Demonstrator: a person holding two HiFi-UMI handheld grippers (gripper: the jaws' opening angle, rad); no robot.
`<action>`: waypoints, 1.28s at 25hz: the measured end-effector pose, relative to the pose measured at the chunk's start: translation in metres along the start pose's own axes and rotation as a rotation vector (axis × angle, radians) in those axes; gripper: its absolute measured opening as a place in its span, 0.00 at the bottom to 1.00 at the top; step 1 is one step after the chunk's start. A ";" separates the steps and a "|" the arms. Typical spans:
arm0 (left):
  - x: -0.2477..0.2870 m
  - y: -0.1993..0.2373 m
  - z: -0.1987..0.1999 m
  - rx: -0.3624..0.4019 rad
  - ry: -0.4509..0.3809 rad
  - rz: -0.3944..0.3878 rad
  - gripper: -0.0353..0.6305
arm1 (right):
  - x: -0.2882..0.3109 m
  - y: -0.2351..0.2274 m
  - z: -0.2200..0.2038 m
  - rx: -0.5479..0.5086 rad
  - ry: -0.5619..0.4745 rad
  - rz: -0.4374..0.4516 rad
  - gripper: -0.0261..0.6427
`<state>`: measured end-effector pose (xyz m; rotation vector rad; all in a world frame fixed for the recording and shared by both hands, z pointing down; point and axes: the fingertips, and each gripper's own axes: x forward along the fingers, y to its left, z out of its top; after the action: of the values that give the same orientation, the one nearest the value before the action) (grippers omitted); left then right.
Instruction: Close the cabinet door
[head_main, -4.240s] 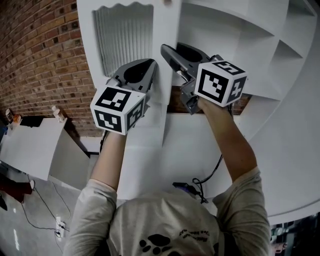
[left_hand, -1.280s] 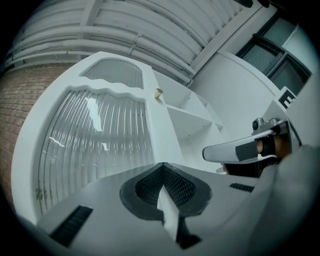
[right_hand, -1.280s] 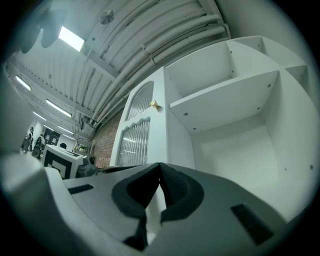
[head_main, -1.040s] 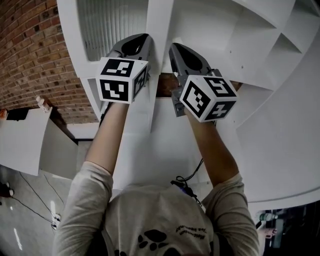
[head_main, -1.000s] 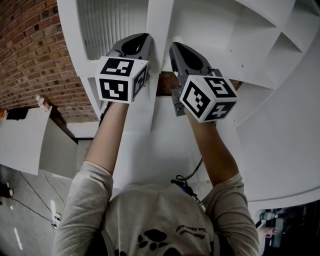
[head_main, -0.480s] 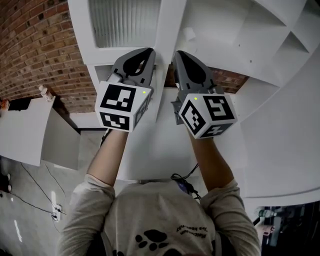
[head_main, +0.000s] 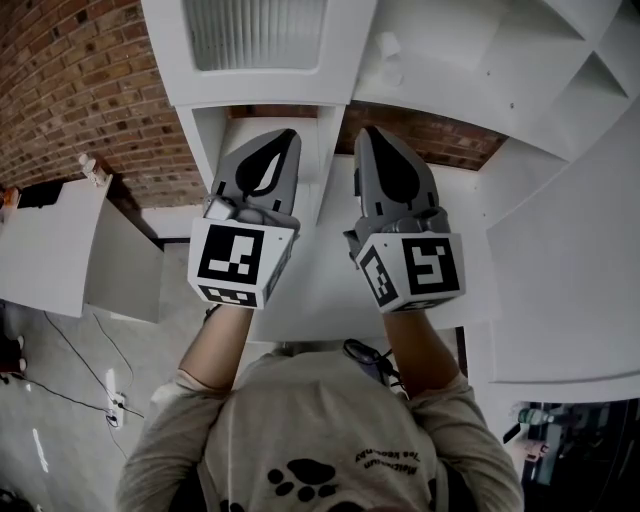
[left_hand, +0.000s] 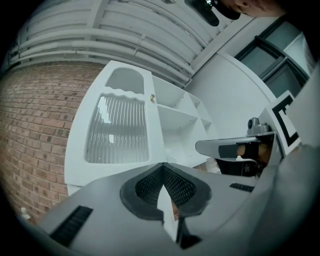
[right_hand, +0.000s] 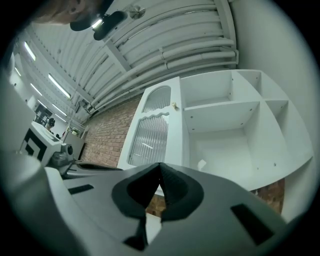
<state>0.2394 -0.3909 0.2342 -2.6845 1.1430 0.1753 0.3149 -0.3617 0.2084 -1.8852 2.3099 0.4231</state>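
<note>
cabinet door (head_main: 255, 40) left | open shelves (head_main: 455, 50) right | brick wall (head_main: 80, 90) behind

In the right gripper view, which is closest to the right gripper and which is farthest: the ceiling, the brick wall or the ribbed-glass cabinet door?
Starting from the right gripper:
1. The ribbed-glass cabinet door, just ahead and a little to the left.
2. The brick wall, behind the cabinet, showing on the left.
3. The ceiling, high up across the top.

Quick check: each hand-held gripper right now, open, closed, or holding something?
Left grey hand-held gripper: closed, holding nothing.
Right grey hand-held gripper: closed, holding nothing.
</note>
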 end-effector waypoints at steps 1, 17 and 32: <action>-0.006 0.000 -0.004 -0.015 0.004 0.006 0.06 | -0.004 0.001 -0.004 -0.003 0.008 0.000 0.05; -0.055 -0.024 -0.067 -0.003 0.081 0.007 0.06 | -0.054 0.027 -0.085 0.058 0.150 0.000 0.05; -0.069 -0.038 -0.086 -0.040 0.104 -0.001 0.06 | -0.074 0.037 -0.115 0.107 0.205 -0.014 0.05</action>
<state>0.2216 -0.3388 0.3368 -2.7578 1.1801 0.0596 0.3035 -0.3196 0.3430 -1.9745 2.3881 0.1060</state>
